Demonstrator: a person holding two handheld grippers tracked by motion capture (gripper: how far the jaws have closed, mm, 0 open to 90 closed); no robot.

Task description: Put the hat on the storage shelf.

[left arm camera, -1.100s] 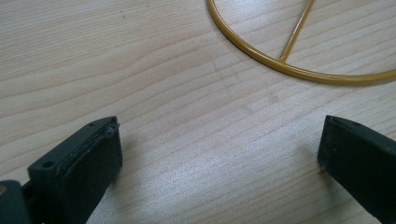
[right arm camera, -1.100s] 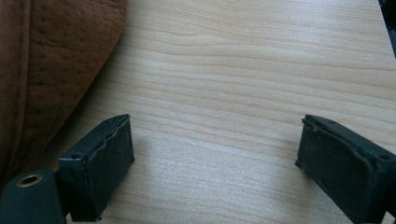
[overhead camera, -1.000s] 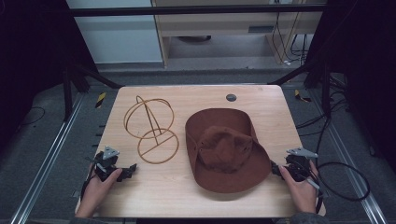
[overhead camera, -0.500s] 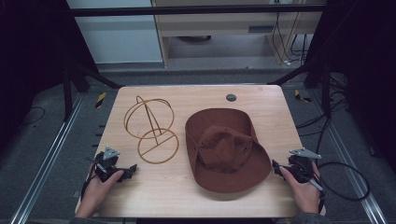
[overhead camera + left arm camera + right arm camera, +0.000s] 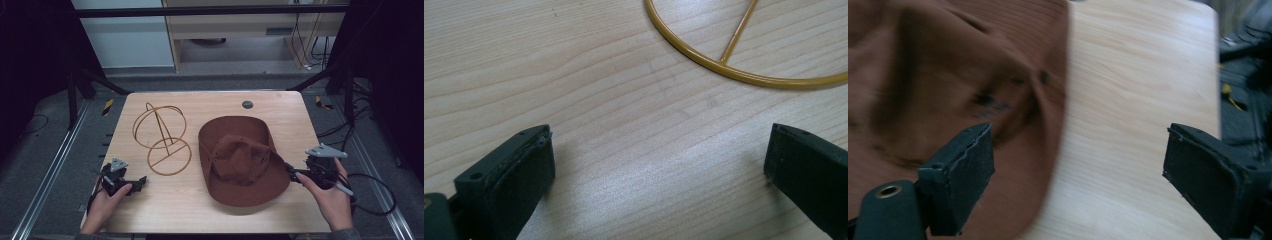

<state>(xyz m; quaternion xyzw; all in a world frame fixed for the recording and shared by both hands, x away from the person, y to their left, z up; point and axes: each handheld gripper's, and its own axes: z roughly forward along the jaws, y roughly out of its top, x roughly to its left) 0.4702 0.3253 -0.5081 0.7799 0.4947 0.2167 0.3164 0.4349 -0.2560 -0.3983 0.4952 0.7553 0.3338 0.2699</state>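
A brown wide-brimmed hat (image 5: 240, 160) lies crown up on the right half of the wooden table (image 5: 210, 102). To its left stands a gold wire hat stand (image 5: 162, 135), whose round base ring (image 5: 744, 75) curves across the top of the left gripper view. My left gripper (image 5: 137, 182) rests open near the table's front left corner, nothing between its jaws. My right gripper (image 5: 292, 172) is open at the hat's right brim edge; in the right gripper view the brim (image 5: 948, 90) lies under its left jaw and bare wood under its right.
A small dark round grommet (image 5: 247, 104) sits near the table's back edge. Cables (image 5: 370, 190) trail off the right side by the floor rails. Bare wood lies between the stand and the front edge.
My right gripper has shifted slightly forward and left, closer to the hat's brim. The left gripper, hat and stand are where they were.
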